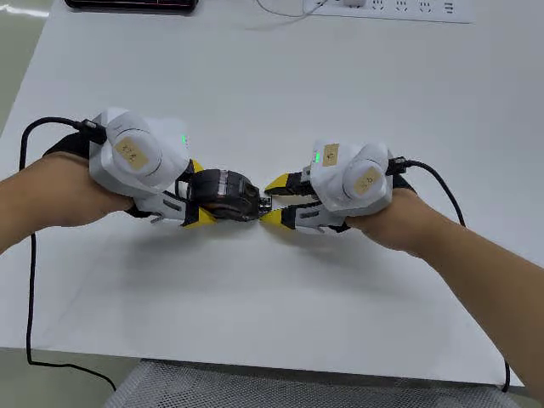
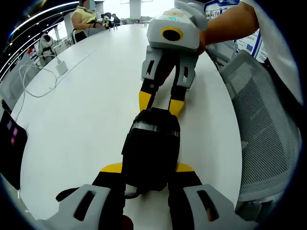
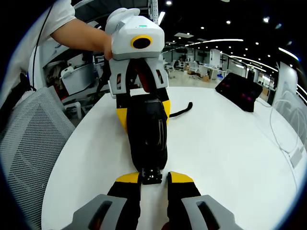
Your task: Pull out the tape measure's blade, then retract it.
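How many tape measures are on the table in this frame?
1. The tape measure lies on the white table, its case clamped in the left gripper and its hook end between the right gripper's tips.

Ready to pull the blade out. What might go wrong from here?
The right gripper only brackets the small blade hook; a clamp isn't evident, so it may slip off when pulling. The left gripper holds the tape measure by its sides, so the case may twist or slide out.
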The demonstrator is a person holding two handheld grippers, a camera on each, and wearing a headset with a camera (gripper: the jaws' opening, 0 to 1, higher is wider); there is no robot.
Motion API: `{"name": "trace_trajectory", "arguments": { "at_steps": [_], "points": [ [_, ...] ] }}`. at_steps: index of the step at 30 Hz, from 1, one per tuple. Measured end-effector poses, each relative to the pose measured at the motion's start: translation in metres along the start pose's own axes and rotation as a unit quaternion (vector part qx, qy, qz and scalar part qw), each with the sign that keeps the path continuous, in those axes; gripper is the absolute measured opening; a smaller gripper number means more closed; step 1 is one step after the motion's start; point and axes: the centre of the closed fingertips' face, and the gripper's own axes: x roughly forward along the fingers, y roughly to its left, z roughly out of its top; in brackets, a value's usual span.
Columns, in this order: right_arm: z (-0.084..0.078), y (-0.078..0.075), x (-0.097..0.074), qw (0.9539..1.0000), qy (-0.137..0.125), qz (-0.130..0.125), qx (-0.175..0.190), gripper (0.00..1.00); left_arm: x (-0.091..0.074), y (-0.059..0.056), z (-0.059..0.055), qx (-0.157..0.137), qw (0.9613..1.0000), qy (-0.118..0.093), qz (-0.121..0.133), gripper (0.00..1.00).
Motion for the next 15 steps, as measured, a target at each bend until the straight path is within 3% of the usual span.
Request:
{"name": "trace_trajectory", "arguments": {
  "at_steps": [15],
  "points": [
    [0.0007, 0.0041, 0.0016, 0.9999, -0.003, 0.005, -0.009, 0.12, -0.0001, 0.0003, 0.0002, 0.001, 1.0000, 0.000, 0.000, 0.29]
  ]
}}
